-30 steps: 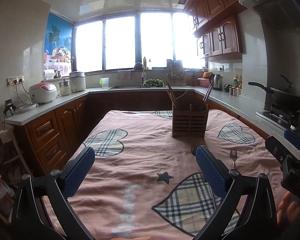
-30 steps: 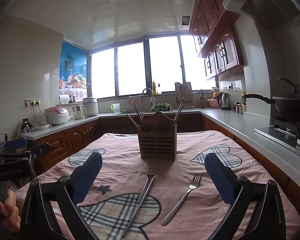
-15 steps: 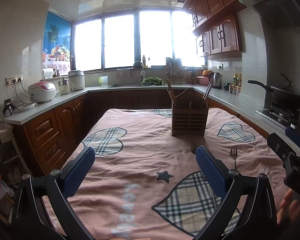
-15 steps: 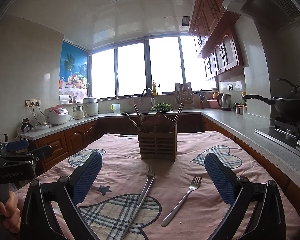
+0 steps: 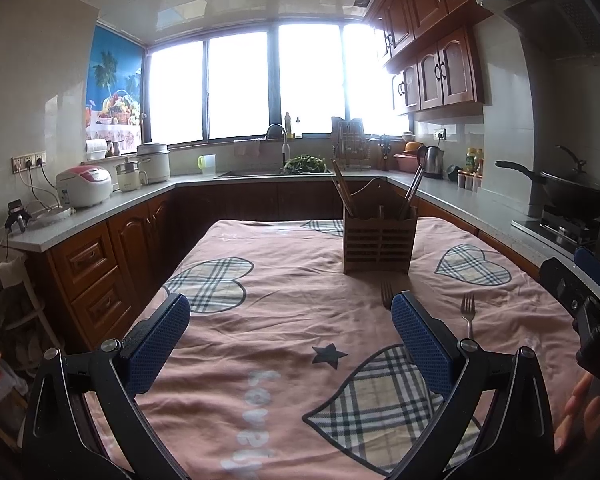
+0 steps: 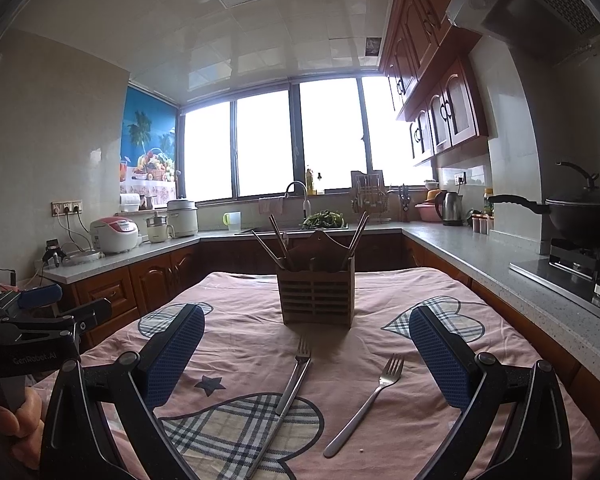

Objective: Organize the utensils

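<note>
Presently your right gripper (image 6: 306,354) hangs with blue pads spread wide, holding nothing; your left gripper (image 5: 290,336) is likewise spread and empty. Two steel forks lie flat on the pink heart-patterned tablecloth (image 6: 244,332): the nearer-centre fork (image 6: 296,376) just before the slatted wooden utensil holder (image 6: 316,300), the right-hand fork (image 6: 370,400) beside it, apart. Neither is stowed. Risk, in my judgement: a flat, thin handle on soft cloth may slip the pads, or you pinch fabric and drag the holder, toppling its chopsticks (image 6: 278,240).
</note>
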Tool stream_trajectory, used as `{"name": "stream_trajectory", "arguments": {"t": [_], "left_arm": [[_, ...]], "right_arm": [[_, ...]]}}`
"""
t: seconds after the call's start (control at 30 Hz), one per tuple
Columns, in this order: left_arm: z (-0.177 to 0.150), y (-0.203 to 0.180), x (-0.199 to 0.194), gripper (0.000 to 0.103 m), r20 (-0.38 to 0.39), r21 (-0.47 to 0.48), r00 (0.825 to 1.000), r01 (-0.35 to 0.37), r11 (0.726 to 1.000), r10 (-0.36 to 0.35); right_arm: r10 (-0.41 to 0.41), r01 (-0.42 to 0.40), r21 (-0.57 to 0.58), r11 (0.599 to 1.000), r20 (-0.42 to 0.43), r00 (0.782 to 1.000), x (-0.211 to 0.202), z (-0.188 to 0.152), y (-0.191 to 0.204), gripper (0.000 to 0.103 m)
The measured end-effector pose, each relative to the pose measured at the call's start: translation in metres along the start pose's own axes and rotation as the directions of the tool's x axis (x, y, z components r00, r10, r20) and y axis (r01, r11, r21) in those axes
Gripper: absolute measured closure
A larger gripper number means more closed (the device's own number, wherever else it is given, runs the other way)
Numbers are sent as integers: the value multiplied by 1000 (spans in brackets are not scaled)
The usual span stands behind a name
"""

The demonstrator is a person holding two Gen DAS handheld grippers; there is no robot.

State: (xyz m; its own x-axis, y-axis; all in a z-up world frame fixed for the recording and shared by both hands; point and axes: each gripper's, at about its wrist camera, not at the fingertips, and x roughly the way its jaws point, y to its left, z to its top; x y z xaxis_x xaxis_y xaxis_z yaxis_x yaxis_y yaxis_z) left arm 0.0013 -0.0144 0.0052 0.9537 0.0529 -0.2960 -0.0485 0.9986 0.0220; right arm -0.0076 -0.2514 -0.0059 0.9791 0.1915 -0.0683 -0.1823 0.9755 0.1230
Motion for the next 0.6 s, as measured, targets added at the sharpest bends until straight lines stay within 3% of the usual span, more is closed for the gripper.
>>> {"name": "stream_trajectory", "arguments": {"t": [0.6], "left_arm": [[1, -3, 5, 0, -10, -1, 1000, 6, 1000, -6]], "right_arm": [[2, -2, 3, 1000, -5, 1000, 1, 1, 0, 0]]}}
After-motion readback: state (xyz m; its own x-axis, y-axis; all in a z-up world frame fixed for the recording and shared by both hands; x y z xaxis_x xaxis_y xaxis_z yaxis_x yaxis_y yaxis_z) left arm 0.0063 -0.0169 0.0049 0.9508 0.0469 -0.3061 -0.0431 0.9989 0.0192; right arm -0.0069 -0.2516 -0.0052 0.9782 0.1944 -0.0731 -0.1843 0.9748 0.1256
